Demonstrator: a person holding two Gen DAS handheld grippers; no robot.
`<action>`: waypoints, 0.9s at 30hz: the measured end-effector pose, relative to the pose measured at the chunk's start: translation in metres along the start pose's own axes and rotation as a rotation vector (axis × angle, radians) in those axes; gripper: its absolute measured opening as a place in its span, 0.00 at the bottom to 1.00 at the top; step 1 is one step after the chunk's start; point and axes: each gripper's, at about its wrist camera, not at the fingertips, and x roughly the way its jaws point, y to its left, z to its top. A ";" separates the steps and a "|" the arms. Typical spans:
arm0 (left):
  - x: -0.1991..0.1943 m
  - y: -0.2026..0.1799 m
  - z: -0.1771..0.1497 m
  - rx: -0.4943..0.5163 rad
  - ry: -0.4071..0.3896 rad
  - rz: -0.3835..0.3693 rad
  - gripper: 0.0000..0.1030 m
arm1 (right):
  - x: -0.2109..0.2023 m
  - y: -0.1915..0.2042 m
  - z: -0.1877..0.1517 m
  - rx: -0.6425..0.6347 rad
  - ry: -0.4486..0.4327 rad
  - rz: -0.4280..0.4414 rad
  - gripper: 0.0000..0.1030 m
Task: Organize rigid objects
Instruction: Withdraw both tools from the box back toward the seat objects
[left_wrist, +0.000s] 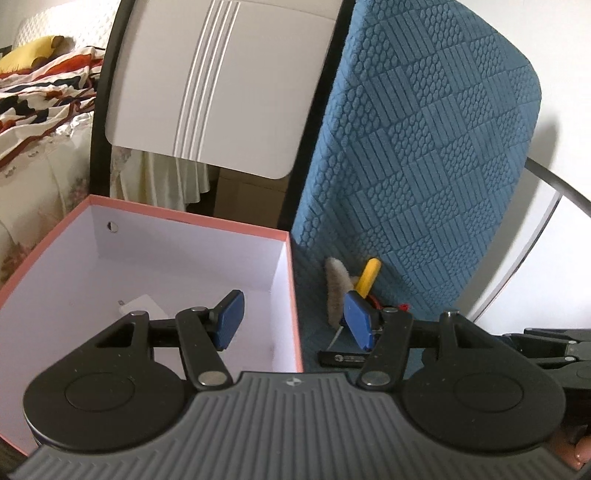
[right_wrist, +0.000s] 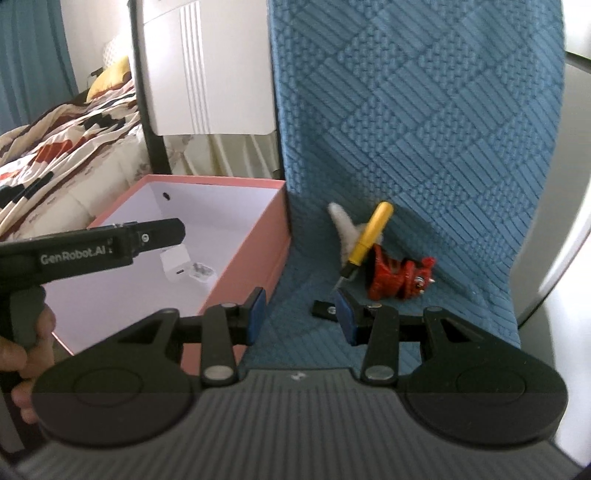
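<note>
A pink box (left_wrist: 291, 295) with a white inside stands on a blue chair seat (right_wrist: 295, 325); it also shows in the right wrist view (right_wrist: 251, 243). A white charger (right_wrist: 173, 264) and a small clear item (right_wrist: 199, 271) lie in it. On the seat beside it lie a yellow-handled tool (right_wrist: 369, 236), a red toy figure (right_wrist: 399, 275), a furry piece (right_wrist: 345, 225) and a black flat stick (left_wrist: 343, 359). My left gripper (left_wrist: 293, 319) is open and empty over the box's right wall. My right gripper (right_wrist: 301, 319) is open and empty above the seat, close to the black stick (right_wrist: 323, 309).
The blue textured chair back (left_wrist: 424, 147) rises right behind the objects. A second chair with a white back (left_wrist: 221, 81) stands behind the box. A bed with a patterned quilt (left_wrist: 37, 99) lies at the left. A white wall is at the right.
</note>
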 end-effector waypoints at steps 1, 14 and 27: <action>0.001 -0.002 -0.001 -0.002 -0.001 -0.005 0.64 | -0.002 -0.004 -0.002 0.006 -0.004 -0.003 0.43; 0.023 -0.046 -0.021 0.062 0.034 -0.056 0.64 | -0.020 -0.047 -0.027 0.024 -0.044 -0.061 0.43; 0.058 -0.072 -0.052 0.106 0.104 -0.051 0.64 | -0.019 -0.094 -0.060 0.081 -0.028 -0.083 0.43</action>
